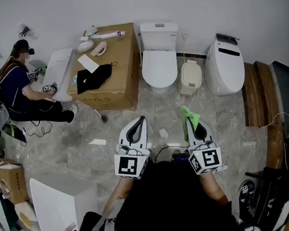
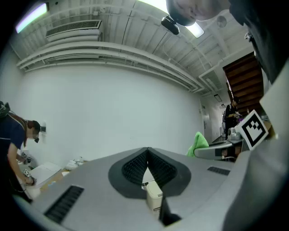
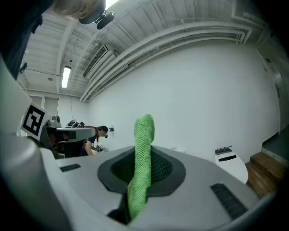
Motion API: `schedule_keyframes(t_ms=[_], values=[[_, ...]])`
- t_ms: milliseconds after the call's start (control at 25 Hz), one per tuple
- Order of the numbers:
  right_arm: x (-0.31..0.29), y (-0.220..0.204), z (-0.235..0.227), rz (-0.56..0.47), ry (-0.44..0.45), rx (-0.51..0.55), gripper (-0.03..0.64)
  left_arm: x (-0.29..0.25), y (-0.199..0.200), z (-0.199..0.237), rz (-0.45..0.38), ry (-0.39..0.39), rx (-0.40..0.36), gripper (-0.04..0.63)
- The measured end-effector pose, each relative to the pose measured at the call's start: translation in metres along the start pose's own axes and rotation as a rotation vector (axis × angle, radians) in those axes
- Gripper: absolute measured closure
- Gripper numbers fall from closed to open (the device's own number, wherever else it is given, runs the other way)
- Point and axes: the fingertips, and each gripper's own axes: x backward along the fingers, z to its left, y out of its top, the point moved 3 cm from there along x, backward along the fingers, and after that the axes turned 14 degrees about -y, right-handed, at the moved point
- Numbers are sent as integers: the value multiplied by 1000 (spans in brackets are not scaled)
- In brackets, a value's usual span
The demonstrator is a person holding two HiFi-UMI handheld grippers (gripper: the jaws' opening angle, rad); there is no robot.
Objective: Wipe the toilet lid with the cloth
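Left tongs [image 1: 142, 119]: shut tight, tip to tip, with nothing between them.
Right tongs [image 1: 193, 124]: clamped on the green cloth [image 1: 188, 115], which sticks up past the tips.
Toilet lid [image 1: 159, 68]: down and white, by the back wall. It is ahead of both tongs and well apart from them.
Open room: bare grey floor [image 1: 159, 111] lies between the tongs and the toilet.
Left edge: a cardboard box [image 1: 113, 87] stands just beside the toilet.
Right edge: a small beige thing [image 1: 190, 77] sits just beside the toilet. A second toilet [image 1: 224, 66] comes next, then wooden steps [image 1: 256, 93].
Far left: a sitting person [image 1: 22, 90] is well apart from the tongs.
Head view only: the floor and the lid from above.
Left gripper view: the shut left tongs [image 2: 147, 151], the cloth [image 2: 199, 143] off to the right, and a standing person [image 2: 231, 113] far off.
Right gripper view: the right tongs [image 3: 143, 151] biting the cloth [image 3: 143, 131], with the second toilet [image 3: 231, 165] and wooden steps [image 3: 264, 168] to the right.
Both gripper views: white wall and ceiling, no floor.
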Motion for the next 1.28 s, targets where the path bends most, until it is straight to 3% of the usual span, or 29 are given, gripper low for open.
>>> schedule_keyframes(t_ms=[440,600,1280], values=[[-8,-2,9,-6,-7,-13,565,2,4,16,-29,0,-18,592],[-10,0,17,-20,-16,-36,565,10,-2,25,27,8,-8,592],[-51,-14,87,7,-104,-49,565,41,-17,104,25,-85,22,592]])
